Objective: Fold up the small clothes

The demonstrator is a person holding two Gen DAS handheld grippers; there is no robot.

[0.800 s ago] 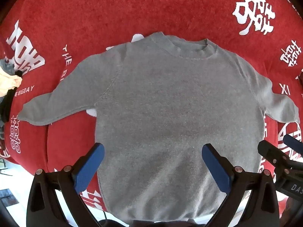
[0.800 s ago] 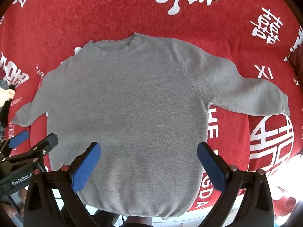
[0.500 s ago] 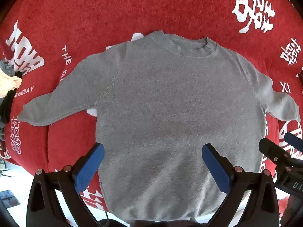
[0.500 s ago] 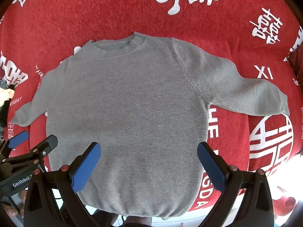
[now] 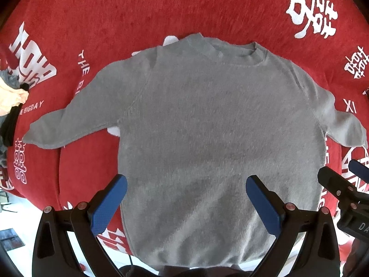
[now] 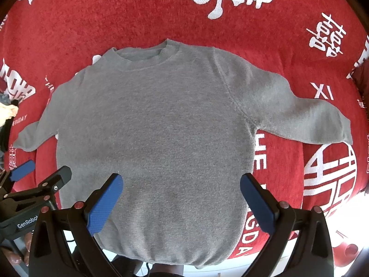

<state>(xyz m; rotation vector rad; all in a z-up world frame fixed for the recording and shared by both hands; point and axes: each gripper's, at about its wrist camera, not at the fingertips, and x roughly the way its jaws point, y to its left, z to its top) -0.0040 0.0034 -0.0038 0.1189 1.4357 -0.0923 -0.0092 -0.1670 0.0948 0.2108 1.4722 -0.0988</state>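
Note:
A small grey sweater (image 5: 216, 124) lies flat, face up, on a red cloth with white lettering (image 5: 161, 7). Its neck points away and both sleeves are spread out. It also shows in the right wrist view (image 6: 156, 124). My left gripper (image 5: 184, 184) is open and empty, hovering over the lower part of the sweater. My right gripper (image 6: 181, 182) is open and empty over the same area, a little to the right. Each gripper shows at the edge of the other's view: the right one (image 5: 343, 182) and the left one (image 6: 39, 175).
A pile of other clothes (image 5: 9, 97), pale, grey and black, lies at the far left edge of the red cloth. The cloth's near edge drops off to a bright floor (image 5: 20, 221) just below the sweater's hem.
Both grippers have drifted very slightly; the sweater sits a touch higher in the views. The sweater itself has not moved and both grippers stay open.

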